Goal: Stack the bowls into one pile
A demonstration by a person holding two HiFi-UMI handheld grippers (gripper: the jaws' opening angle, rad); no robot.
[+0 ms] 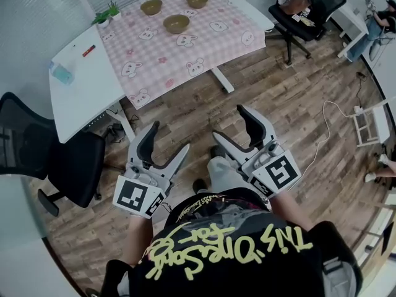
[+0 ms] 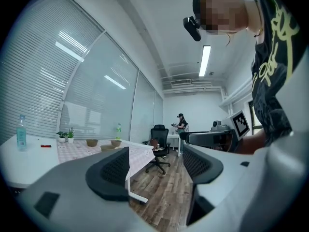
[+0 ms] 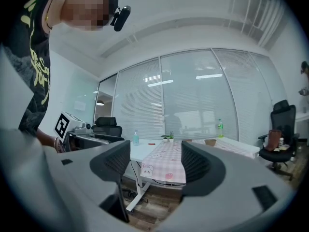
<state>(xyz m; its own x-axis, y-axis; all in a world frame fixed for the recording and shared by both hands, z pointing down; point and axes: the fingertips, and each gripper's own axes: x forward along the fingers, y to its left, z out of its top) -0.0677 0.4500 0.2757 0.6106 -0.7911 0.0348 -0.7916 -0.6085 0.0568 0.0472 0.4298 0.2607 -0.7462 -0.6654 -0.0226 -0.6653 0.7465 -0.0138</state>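
Three brown bowls stand apart on the pink checked cloth (image 1: pixel 179 54) of the white table: one at the back left (image 1: pixel 151 7), one at the back right (image 1: pixel 197 0), one nearer me (image 1: pixel 176 23). In the left gripper view the bowls (image 2: pixel 91 142) look small, far off on the table. One bowl (image 3: pixel 210 142) shows in the right gripper view. My left gripper (image 1: pixel 168 140) and right gripper (image 1: pixel 230 124) are held over the wooden floor, well short of the table. Both stand open with nothing between their jaws.
A black office chair (image 1: pixel 62 159) stands at the table's left end, another (image 1: pixel 303 8) at the back right. A clear bottle (image 1: pixel 62 73), a red item (image 1: pixel 88 50) and small potted plants (image 1: pixel 106 14) sit on the table's bare part. A white rack (image 1: pixel 371 125) and cable lie right.
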